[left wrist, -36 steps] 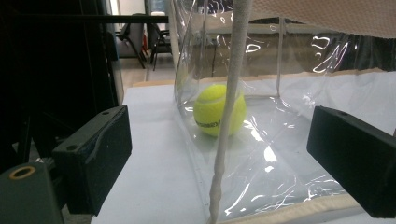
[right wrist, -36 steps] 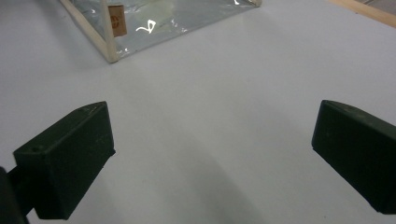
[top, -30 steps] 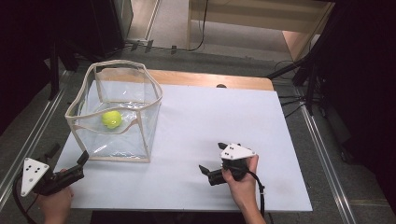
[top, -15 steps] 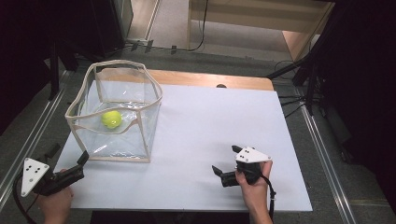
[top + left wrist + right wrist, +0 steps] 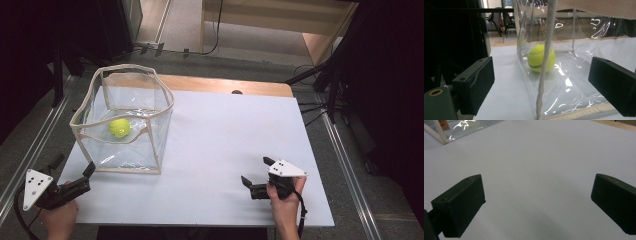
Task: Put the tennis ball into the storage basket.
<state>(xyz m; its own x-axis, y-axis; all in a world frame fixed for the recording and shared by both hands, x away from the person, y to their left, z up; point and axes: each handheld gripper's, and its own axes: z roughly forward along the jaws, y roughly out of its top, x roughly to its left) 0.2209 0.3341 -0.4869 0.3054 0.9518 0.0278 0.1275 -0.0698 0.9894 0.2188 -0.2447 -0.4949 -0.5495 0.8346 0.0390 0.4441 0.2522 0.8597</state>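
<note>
Here, one tennis ball [image 5: 119,127], one clear bin [image 5: 150,150], two tools

Light from above makes the white counter [image 5: 225,140] bright, but the room around it is dark. The clear box [image 5: 574,62] shines with glare. Close claws look blurry.

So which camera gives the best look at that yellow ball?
The left gripper view: the tennis ball is close and large inside the clear bag, partly crossed by its seam. The high view shows it small.

White table top [image 5: 220,150], grey floor [image 5: 360,165]
</note>
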